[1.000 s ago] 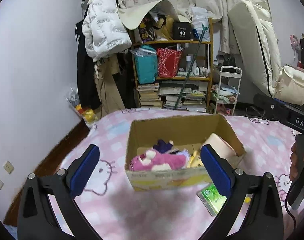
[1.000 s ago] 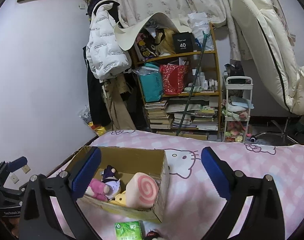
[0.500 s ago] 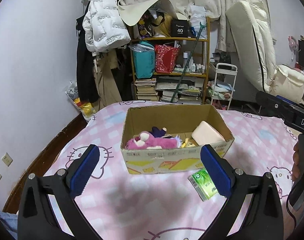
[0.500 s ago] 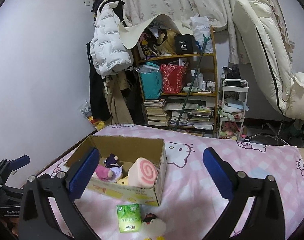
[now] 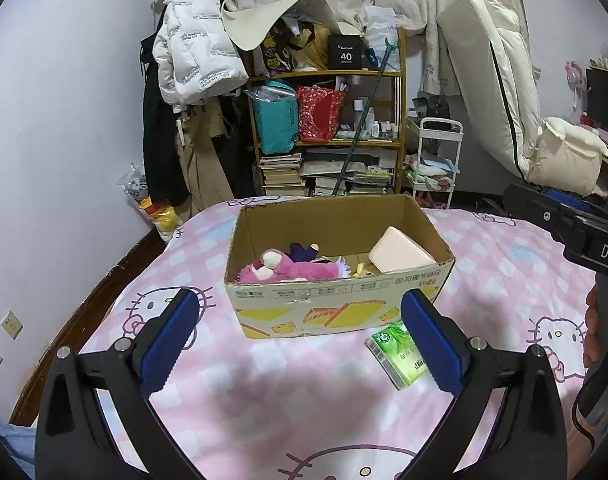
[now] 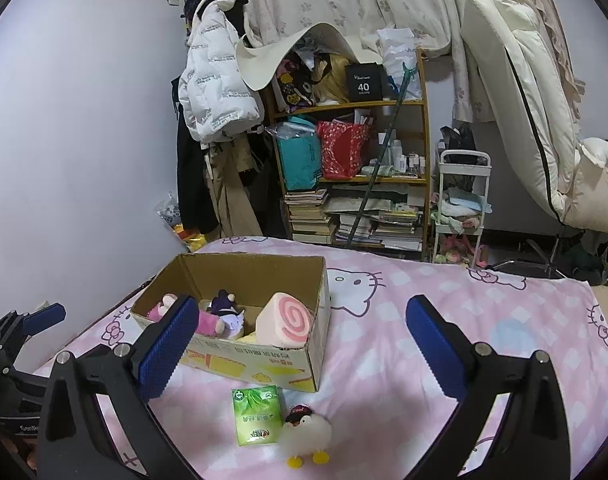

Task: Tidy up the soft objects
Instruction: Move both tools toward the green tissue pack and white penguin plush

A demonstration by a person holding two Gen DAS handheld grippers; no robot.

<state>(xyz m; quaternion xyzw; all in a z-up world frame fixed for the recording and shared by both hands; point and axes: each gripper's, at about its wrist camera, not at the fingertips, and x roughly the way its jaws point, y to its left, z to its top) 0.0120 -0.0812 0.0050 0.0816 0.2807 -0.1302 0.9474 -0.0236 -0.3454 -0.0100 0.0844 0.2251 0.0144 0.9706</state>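
Bedsheet [image 5: 287,408]: pink and white checks, cartoon cat faces outlined dark.
Cardboard box [image 5: 336,308]: brown, yellow graphics along lower front.
Plush bear [image 5: 287,270]: magenta-pink, pale muzzle.
Doll [image 6: 223,304]: dark purple.
Swirl-roll cushion [image 6: 285,320]: pale pink, deeper pink spiral on white end.
Tissue pack [image 6: 257,416]: bright green, leaf print.
Chick plush [image 6: 306,434]: white, yellow feet, dark cap.
Left gripper [image 5: 299,344]: black frame, blue pads.
Right gripper [image 6: 301,348]: same black and blue.
Jacket [image 6: 219,84]: white, black lettering.
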